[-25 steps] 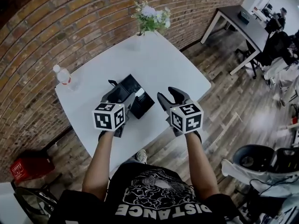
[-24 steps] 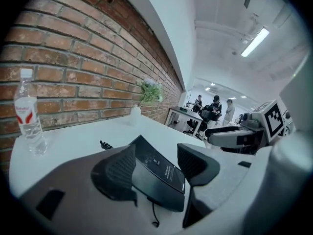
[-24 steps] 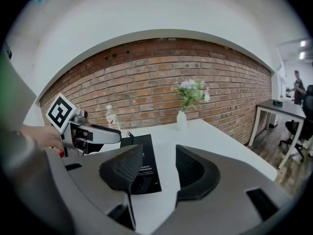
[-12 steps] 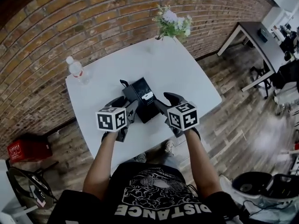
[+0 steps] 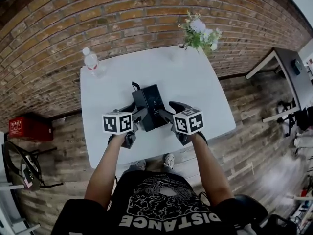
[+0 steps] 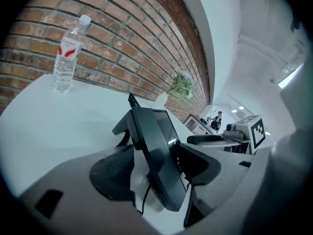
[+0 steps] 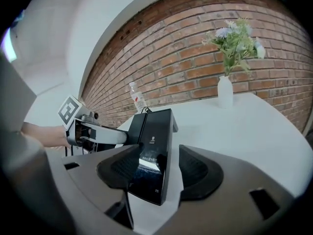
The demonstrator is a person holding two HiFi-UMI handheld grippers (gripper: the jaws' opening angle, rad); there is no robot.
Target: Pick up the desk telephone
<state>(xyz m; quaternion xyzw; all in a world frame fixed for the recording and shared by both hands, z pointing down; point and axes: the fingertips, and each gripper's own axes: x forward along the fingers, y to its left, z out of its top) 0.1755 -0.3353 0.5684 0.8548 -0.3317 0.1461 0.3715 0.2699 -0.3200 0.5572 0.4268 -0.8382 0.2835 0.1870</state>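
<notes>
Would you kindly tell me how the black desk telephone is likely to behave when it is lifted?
The desk telephone looks like a rigid plastic shell, so it probably won't flex. Its glossy face may be slippery to grip. The handset seems only to rest in its cradle, so it might slide off if the body tilts.

Glossy black plastic telephone (image 5: 149, 105) on a smooth matt white table (image 5: 198, 89), against rough brick wall (image 5: 122, 13).
</notes>
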